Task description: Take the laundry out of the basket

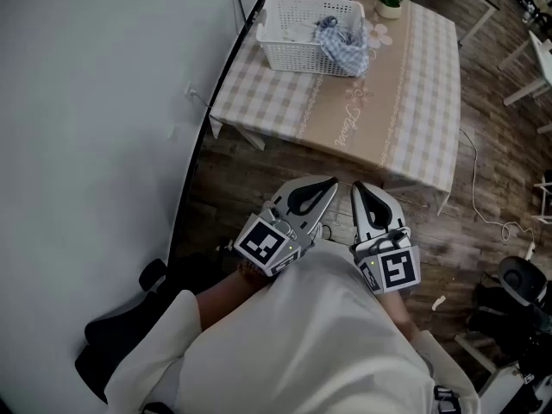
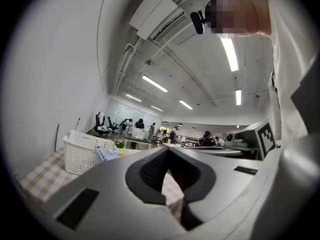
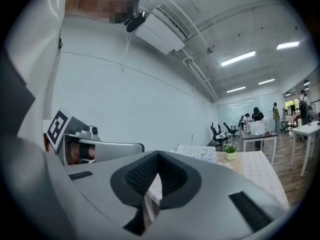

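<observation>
L gripper (image 1: 326, 188) & R gripper (image 1: 357, 190): jaws together, nothing btwn them, side by side near the person's body. White basket (image 1: 289, 54) on table (image 1: 414, 102), well ahead of both. Blue-checked laundry (image 1: 343, 47) in basket's right end, draped over rim.

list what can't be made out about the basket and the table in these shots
- Rest of the laundry: in the head view the basket is far and small; its wall and the blue checked cloth over the rim hide the inside.
- Left gripper view: only the basket's side wall and that cloth show, nothing inside.
- Script on the tablecloth: head view, too small to read.
</observation>
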`<state>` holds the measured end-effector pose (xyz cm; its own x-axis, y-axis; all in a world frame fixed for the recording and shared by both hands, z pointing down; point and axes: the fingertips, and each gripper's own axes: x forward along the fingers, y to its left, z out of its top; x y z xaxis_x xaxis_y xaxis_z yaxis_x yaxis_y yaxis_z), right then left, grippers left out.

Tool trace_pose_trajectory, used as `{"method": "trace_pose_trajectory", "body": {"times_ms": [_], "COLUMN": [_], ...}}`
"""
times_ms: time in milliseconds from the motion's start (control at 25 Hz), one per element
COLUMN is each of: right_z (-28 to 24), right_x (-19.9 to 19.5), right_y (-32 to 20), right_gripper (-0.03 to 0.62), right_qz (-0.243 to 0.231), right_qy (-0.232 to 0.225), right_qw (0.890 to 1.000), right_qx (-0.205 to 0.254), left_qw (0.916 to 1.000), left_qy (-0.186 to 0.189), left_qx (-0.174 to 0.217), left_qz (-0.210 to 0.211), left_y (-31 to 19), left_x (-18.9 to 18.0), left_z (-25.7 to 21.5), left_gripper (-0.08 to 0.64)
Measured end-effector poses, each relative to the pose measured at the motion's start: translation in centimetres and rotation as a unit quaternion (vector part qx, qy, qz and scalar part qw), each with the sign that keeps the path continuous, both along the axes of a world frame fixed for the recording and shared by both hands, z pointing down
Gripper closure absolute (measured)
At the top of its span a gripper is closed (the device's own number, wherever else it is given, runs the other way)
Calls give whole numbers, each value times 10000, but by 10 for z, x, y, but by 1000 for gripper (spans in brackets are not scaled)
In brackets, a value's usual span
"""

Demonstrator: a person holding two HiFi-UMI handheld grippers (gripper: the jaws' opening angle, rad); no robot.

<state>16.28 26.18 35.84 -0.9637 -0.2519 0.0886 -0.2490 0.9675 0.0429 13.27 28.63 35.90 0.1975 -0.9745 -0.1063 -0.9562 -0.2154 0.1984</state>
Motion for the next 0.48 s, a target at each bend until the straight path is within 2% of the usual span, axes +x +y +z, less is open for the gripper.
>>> {"method": "trace_pose_trajectory", "body": {"times_ms": [280, 480], "right_z": [3, 0], "right_x": [0, 4], "right_y": [-2, 1], "right_gripper": [584, 583], "right_qz": [13, -142], "right_qy": [-11, -15], "right_qw": [10000, 9999], "right_qx": [-20, 81], "left_qw": [10000, 10000], "left_qy": [3, 29], "left_qx": [-25, -67], "left_qz": [-10, 1], "left_y": [-1, -6], "left_x": [0, 7], "left_z": [3, 3], "left_gripper": [532, 532]}}
